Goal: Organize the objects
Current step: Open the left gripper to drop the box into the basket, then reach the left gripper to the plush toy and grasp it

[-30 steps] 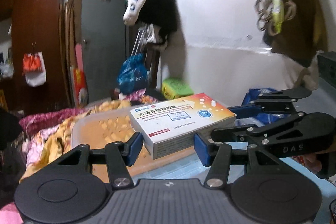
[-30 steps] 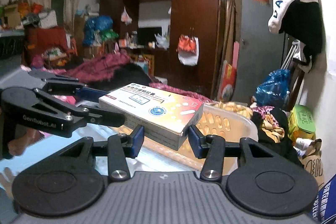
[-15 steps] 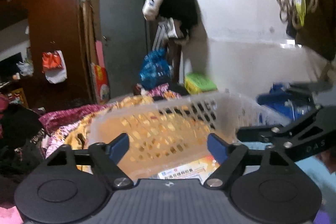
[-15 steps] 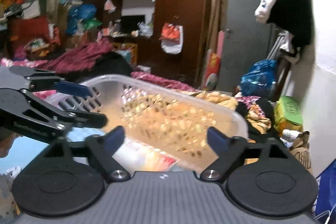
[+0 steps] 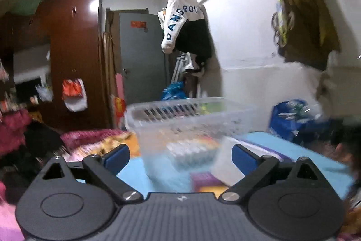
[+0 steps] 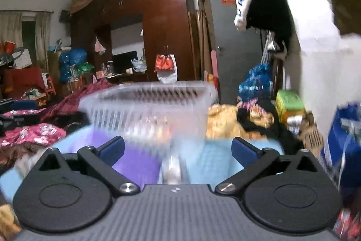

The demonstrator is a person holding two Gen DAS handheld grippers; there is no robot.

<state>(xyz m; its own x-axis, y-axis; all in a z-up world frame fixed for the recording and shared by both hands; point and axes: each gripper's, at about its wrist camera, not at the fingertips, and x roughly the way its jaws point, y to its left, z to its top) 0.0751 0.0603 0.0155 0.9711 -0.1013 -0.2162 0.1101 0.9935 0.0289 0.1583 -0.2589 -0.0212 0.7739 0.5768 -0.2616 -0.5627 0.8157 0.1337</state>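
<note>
Cluttered bedroom, blue worktop (image 5: pixel 282 148), clear basket (image 5: pixel 189 119) with a box (image 5: pixel 191 150) blurred inside, left gripper (image 5: pixel 180 157) fingers wide apart and empty, right gripper (image 6: pixel 178 150) fingers also apart, empty.

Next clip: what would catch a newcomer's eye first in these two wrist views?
The clear slotted plastic basket sits dead centre ahead of both grippers on the light blue surface, with a blurred medicine box showing through its wall. Both the left gripper and the right gripper have their jaws wide apart and empty. Above right, a white garment lettered in blue hangs from a wall rail.
</note>
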